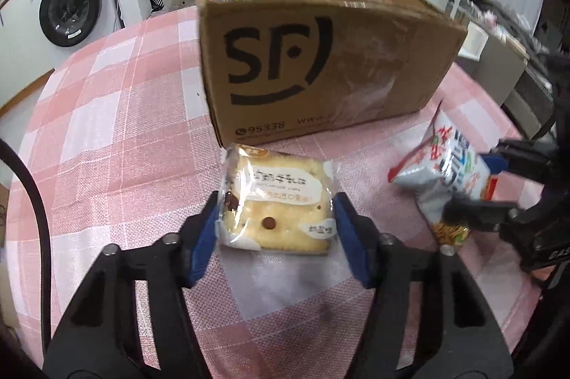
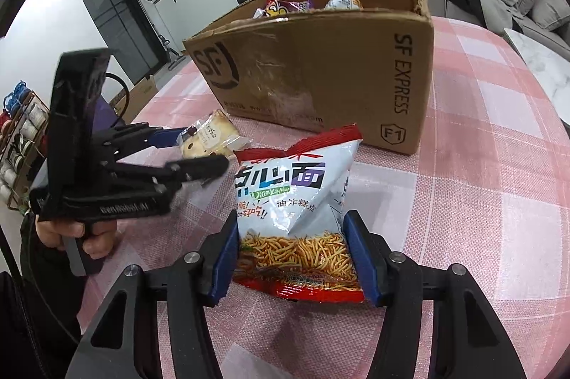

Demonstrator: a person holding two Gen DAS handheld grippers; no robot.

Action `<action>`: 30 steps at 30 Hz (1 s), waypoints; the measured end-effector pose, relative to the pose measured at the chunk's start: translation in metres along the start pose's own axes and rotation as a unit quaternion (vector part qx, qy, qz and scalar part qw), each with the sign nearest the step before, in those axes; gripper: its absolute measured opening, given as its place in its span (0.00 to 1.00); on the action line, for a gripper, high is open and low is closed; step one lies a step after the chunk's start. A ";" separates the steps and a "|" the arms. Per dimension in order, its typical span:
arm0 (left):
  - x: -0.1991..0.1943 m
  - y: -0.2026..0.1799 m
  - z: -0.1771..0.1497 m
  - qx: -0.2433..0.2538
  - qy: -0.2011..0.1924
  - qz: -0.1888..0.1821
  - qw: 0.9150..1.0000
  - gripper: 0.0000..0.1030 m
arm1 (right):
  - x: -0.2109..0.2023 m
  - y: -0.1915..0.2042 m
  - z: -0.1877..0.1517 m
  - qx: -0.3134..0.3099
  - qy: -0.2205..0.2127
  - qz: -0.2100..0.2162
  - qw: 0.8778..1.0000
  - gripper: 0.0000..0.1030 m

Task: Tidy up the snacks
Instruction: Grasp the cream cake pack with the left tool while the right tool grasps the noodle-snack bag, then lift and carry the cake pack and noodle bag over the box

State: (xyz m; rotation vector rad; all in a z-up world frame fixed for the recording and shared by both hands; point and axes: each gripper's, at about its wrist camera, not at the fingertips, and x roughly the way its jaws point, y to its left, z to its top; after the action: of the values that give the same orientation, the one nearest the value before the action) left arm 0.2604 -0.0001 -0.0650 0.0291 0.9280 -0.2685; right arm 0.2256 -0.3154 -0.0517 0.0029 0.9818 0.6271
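Both jaws gripping | left gripper (image 1: 276,218): cake packet (image 1: 276,201) | right gripper (image 2: 290,254): noodle bag (image 2: 295,201)

Both wrist cameras look steeply down along their fingers, close above the tabletop (image 1: 117,115); both views share the box (image 1: 320,65).

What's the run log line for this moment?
left tool: shut on cake packet | right tool: shut on noodle snack bag | cardboard box: open

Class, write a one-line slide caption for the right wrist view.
Right tool clamps a noodle snack bag on the pink checked tablecloth, before an open cardboard box of snacks.
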 end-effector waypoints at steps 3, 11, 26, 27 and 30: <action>0.000 0.000 0.002 0.003 -0.001 -0.001 1.000 0.55 | 0.002 -0.004 -0.001 0.007 0.004 0.001 1.000 0.61; -0.012 -0.002 -0.003 0.015 -0.009 -0.017 1.000 0.55 | 0.005 0.001 0.001 -0.008 0.001 0.003 1.000 0.54; -0.060 0.006 -0.009 0.005 -0.047 -0.041 0.998 0.55 | -0.030 0.000 0.006 -0.008 -0.061 0.028 0.998 0.48; -0.064 0.006 -0.009 0.003 -0.050 -0.043 0.998 0.55 | -0.034 0.000 0.006 -0.009 -0.067 0.027 0.997 0.48; -0.083 0.008 -0.009 0.000 -0.066 -0.039 0.997 0.55 | -0.046 0.000 0.010 -0.007 -0.082 0.028 0.996 0.48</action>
State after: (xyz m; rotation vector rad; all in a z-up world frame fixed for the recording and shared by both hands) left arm 0.2083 0.0263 -0.0050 -0.0244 0.7989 -0.3392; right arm 0.2152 -0.3357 -0.0110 0.0681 0.8207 0.6752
